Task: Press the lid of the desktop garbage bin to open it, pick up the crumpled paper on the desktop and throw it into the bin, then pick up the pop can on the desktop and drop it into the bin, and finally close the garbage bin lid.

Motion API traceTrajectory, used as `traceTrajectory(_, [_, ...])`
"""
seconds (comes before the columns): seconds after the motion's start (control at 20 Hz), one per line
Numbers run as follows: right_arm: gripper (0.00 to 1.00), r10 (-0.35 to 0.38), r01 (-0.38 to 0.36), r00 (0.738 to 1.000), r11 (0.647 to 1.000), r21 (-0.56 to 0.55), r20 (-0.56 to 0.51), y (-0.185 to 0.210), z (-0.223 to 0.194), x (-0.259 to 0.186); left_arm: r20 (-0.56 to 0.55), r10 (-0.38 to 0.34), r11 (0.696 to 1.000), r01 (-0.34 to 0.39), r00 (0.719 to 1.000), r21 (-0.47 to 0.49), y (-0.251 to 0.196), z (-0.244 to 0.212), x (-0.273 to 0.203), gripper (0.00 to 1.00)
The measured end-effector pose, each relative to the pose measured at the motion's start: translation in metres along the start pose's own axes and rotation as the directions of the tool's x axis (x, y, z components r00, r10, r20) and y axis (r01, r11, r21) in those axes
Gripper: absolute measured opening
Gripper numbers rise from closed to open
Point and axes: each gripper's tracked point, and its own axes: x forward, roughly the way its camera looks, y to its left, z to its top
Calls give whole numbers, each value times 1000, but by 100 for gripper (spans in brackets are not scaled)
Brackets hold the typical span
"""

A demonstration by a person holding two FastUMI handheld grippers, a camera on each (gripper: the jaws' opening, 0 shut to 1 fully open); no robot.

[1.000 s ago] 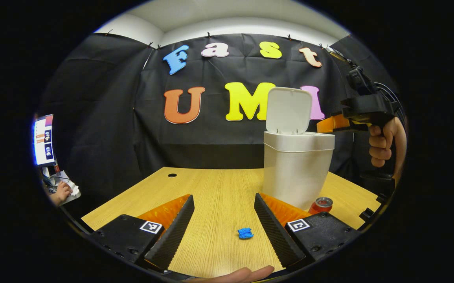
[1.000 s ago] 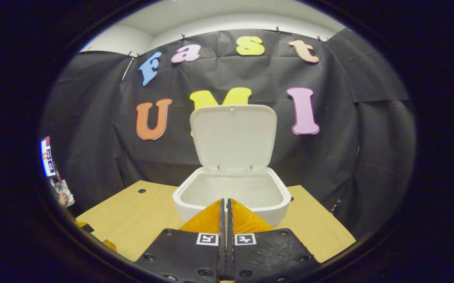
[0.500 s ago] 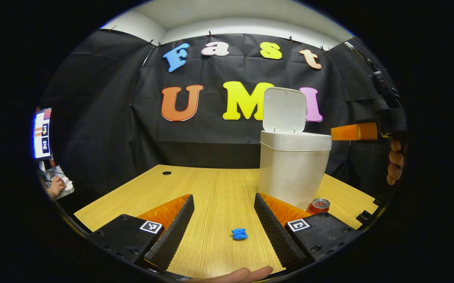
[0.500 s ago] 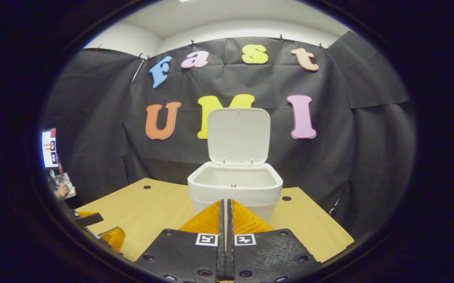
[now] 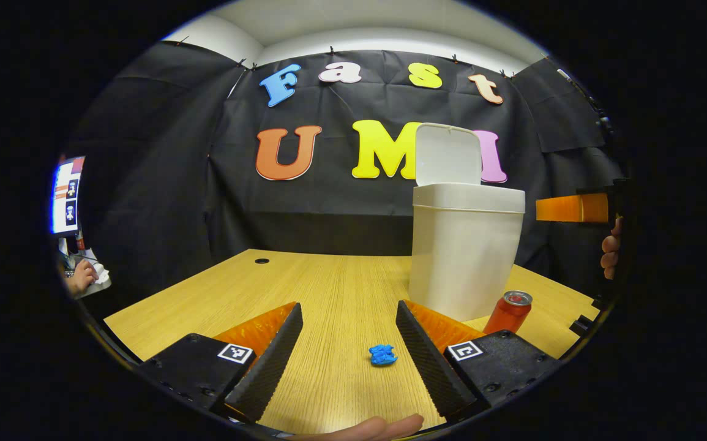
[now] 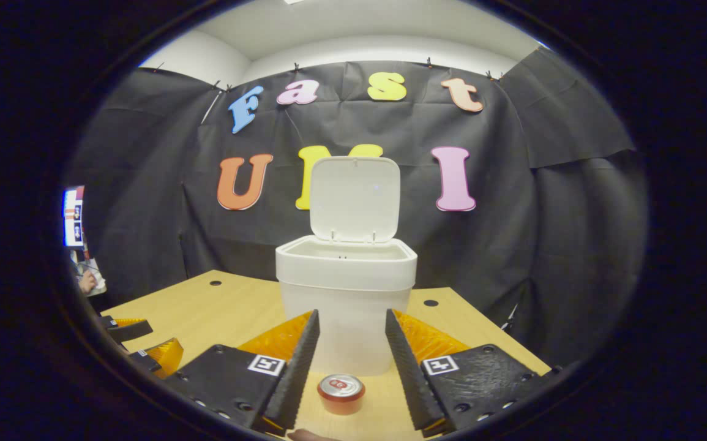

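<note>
Bin [image 6: 346, 288] lid [image 6: 355, 197] stands open; both grippers gape, left gripper [image 5: 348, 331] framing the crumpled paper [image 5: 382, 354] mid-desk [image 5: 329, 288] — next, lower and pinch it

White garbage bin [image 6: 346, 306] stands upright on the desktop, lid [image 6: 355, 199] raised vertical. Blue crumpled paper [image 5: 382, 354] lies near its front. Red pop can [image 6: 341, 394] stands upright just beside the bin.
</note>
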Motion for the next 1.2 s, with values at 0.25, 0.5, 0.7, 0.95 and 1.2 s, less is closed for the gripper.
traceTrajectory(0.25, [98,53,-53,998,999,11,23,-5,-23,-12,-15,-60,998,60,998,-2,-27,-35,17,99])
traceTrajectory(0.5, [96,211,-209,977,975,77,-26,12,-56,-33,-145,-90,995,83,985,-55,-37,-84,32,100])
traceTrajectory(0.7, [95,221,-213,972,972,103,-77,2,-94,-41,-272,-138,990,123,952,-74,-53,-117,41,98])
traceTrajectory(0.95, [95,198,-181,970,975,129,-141,-12,-123,-37,-360,-128,992,127,924,-26,-59,-130,43,95])
traceTrajectory(1.2, [96,201,-175,965,972,158,-168,-9,-134,-34,-394,-72,993,103,916,58,-59,-137,48,92])
